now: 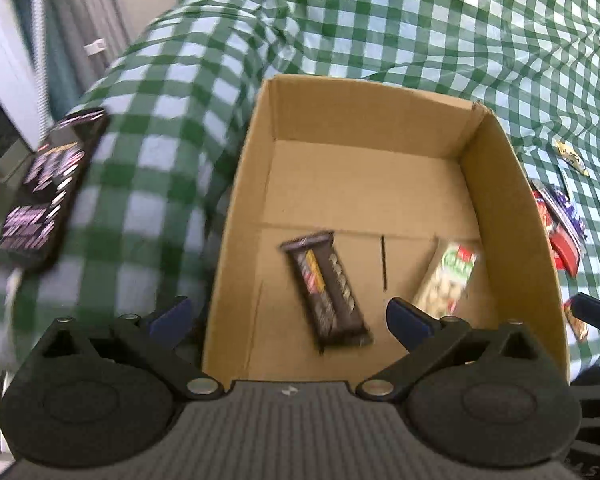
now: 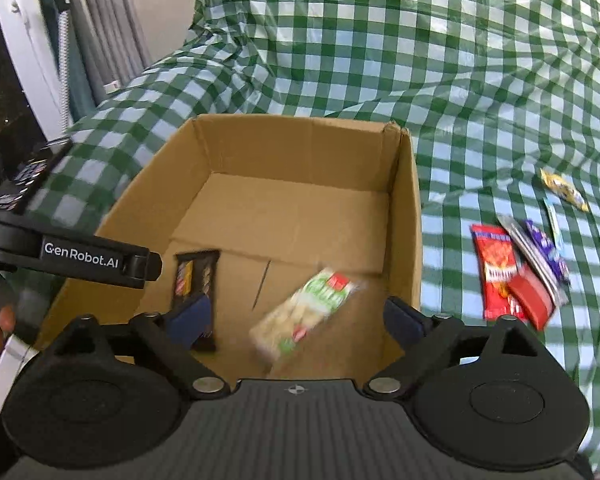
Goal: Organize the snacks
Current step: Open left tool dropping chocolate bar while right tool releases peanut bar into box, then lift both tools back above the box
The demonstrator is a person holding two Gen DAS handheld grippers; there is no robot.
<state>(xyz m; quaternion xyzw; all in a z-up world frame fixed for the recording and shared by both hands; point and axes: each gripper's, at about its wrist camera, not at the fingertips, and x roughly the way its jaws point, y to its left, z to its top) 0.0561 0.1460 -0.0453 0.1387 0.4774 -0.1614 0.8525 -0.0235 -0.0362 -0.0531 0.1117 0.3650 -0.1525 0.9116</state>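
An open cardboard box point(image 1: 500, 184) point(image 2: 408, 216) sits on the green checked cloth. Inside lie a dark chocolate bar point(image 1: 326, 292) point(image 2: 194, 276) and a green-and-white snack pack point(image 1: 448, 280) point(image 2: 304, 312), which looks blurred in the right wrist view. My left gripper point(image 1: 288, 320) is open and empty over the box's near left edge. My right gripper point(image 2: 296, 320) is open and empty above the box, with the green pack between and below its fingers. Loose snacks lie right of the box: a red packet point(image 2: 496, 268), a purple one point(image 2: 548, 252), a yellow one point(image 2: 564, 190).
A black remote-like device point(image 1: 48, 188) point(image 2: 24, 184) lies on the cloth left of the box. The left gripper's arm point(image 2: 80, 258) shows in the right wrist view. A window and curtain stand at the far left. Checked cloth extends behind the box.
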